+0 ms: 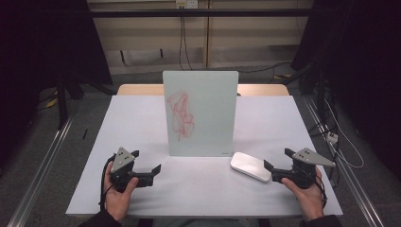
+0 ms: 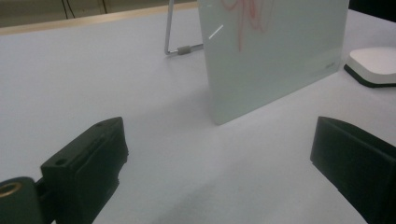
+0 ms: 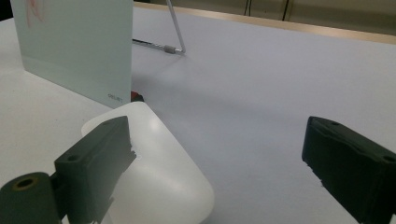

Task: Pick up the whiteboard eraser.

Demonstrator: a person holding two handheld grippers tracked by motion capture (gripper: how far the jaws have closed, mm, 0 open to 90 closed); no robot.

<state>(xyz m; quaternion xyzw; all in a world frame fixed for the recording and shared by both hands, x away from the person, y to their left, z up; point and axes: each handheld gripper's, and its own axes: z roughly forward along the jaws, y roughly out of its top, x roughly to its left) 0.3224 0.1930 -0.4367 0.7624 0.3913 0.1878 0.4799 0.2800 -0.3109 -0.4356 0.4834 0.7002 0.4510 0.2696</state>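
On the white bench [image 1: 156, 198], a pale glass board [image 1: 201, 113] stands upright near the middle, with red scribbles [image 1: 180, 116] on its left half; a white eraser [image 1: 249, 166] with a dark underside lies flat just right of the board's lower right corner. The high view shows both hands at the near edge; the left gripper [image 1: 147, 163] sits well left of the eraser, the right gripper [image 1: 279, 158] just beside it. The left gripper view shows the board's wire stand [image 2: 173, 46] behind it; its fingers [image 2: 93, 158] are spread wide, holding nothing. The right gripper view shows small lettering at the board's corner; its fingers [image 3: 100, 154] gape wide, one over the eraser [image 3: 159, 172], gripping nothing.
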